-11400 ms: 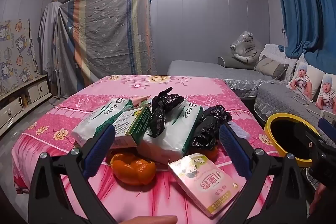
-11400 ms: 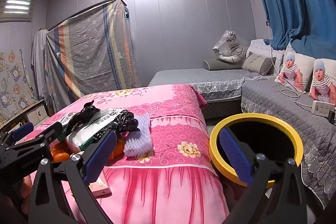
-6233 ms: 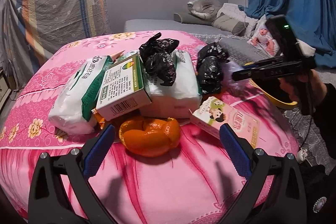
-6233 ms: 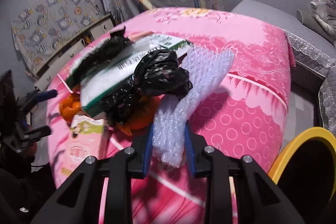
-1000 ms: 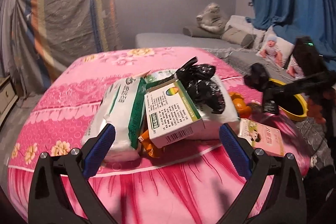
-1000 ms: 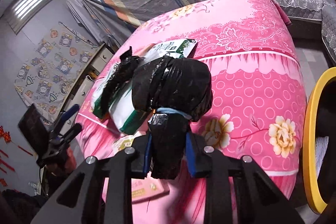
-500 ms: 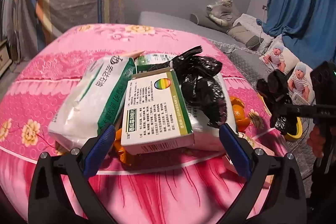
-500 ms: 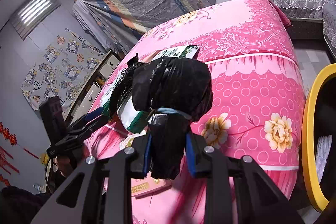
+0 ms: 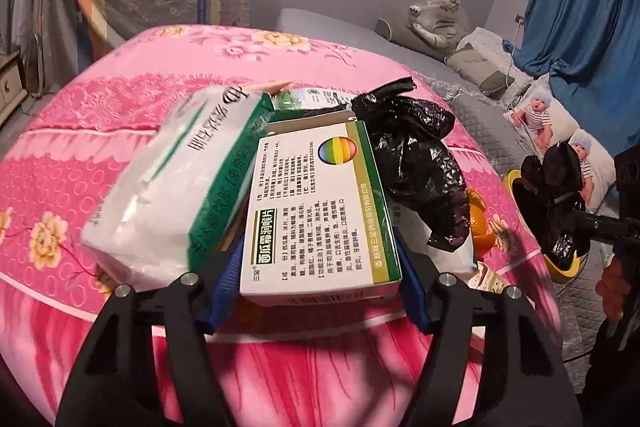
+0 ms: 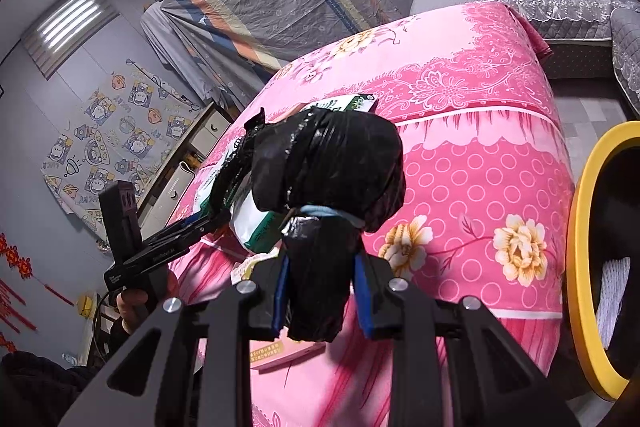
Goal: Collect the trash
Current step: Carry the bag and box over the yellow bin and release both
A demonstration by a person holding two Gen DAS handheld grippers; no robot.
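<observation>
Right tool (image 10: 322, 301) is clamped on the neck of a knotted black bag (image 10: 332, 163), lifted off the tabletop (image 10: 480, 75) beside the yellow-rimmed bin (image 10: 580, 267); carrying it over the opening and releasing seems next. Left tool (image 9: 316, 283) has its fingers at both sides of a green-and-white medicine box (image 9: 320, 211) near the front edge, apparently gripping it

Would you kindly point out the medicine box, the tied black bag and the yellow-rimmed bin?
medicine box (image 9: 320, 211), left wrist view, middle of its printed face.
tied black bag (image 10: 328, 163), right wrist view, bulging upper part.
yellow-rimmed bin (image 10: 578, 251), right wrist view, left side of rim.
</observation>
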